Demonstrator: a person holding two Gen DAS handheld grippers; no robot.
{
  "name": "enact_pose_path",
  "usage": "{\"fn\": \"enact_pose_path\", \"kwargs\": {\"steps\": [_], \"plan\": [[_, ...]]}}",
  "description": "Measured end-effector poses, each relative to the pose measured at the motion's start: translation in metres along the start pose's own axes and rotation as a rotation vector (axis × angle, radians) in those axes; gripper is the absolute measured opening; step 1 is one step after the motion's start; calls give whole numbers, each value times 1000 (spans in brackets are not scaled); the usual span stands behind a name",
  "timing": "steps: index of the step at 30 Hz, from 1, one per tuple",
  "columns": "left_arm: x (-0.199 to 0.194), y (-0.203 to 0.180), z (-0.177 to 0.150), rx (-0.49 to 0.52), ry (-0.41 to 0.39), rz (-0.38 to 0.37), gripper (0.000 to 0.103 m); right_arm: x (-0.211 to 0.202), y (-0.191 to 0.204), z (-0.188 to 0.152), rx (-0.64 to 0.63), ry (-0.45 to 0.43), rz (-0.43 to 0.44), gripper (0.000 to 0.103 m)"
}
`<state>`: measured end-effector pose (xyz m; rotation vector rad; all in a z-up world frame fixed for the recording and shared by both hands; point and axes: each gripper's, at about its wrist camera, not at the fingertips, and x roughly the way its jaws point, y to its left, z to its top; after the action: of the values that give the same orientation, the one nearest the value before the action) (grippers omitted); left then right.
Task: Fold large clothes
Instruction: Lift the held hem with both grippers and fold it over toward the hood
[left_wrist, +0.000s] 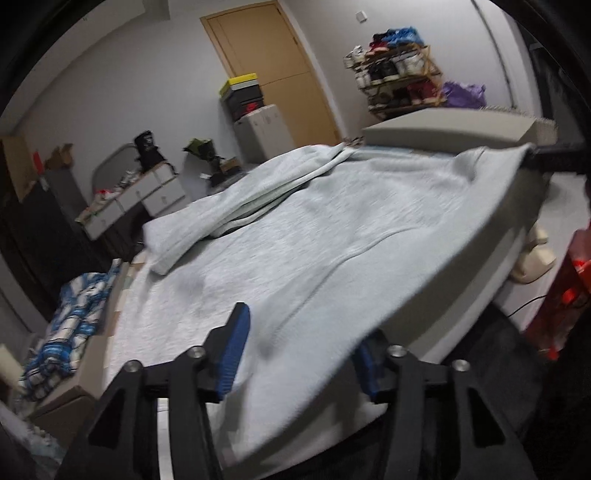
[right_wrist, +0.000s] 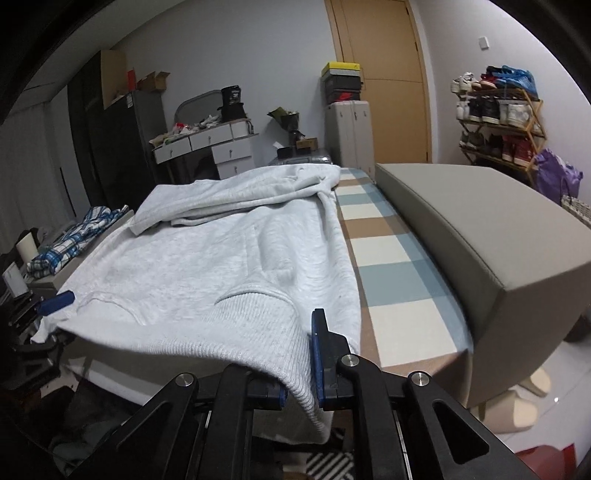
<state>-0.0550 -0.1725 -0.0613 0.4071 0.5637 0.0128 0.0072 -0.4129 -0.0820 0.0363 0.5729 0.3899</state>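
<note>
Currently the grey sweatshirt (right_wrist: 221, 258) lies spread on the bed (right_wrist: 399, 280), covering most of the plaid sheet; a strip of plaid stays bare on its right, next to the long grey cushion (right_wrist: 480, 229). Ribbed hem hangs over the near edge of the bed. One sleeve (right_wrist: 229, 199) is folded across the far part of the garment.

Right claw (right_wrist: 301, 369): jaws narrow, blue pads (right_wrist: 317, 354) pinching the ribbed hem at the near right corner. Cloth runs between the pads and droops below them.

Left claw (left_wrist: 299, 354): jaws stand partly apart, near left corner of the sweatshirt draped between them and over the right finger. Left blue pad (left_wrist: 232, 354) is clear of the cloth on its outer face; the right pad is mostly hidden under fabric. Pads do not look to be pressing the cloth, though the left wrist view is blurred. From the right wrist view the left claw's blue finger (right_wrist: 57, 301) pokes out at the far left hem corner.

Blue-white plaid garment (right_wrist: 74, 240) sits bunched off the bed's left side. Background: white drawer desk (right_wrist: 210, 144), wooden door (right_wrist: 384, 74), shoe rack (right_wrist: 498, 122), stacked shoe boxes on a suitcase (right_wrist: 347, 129).
</note>
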Motion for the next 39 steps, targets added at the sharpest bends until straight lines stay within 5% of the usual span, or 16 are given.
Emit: {"fn": "enact_pose_path", "kwargs": {"steps": [8,22,23,25,26,34,39], "plan": [[5,47,-31,-115,98,117,51,-3,-5,2,40,-3,22,10],[-5,102,-81,-166,189,344,52,7,-5,1,12,61,26,16],[-7,103,-85,-172,185,352,48,8,-5,0,10,63,27,16],[-12,110,-90,-222,162,365,10,10,-5,-1,11,69,36,13],[-12,115,-92,-240,169,380,4,9,-5,-2,8,69,56,7],[-61,123,-87,-206,81,326,1,-29,4,-9,-178,149,97,3],[-88,127,-72,-184,66,222,1,-75,-1,-3,-211,150,104,3]]}}
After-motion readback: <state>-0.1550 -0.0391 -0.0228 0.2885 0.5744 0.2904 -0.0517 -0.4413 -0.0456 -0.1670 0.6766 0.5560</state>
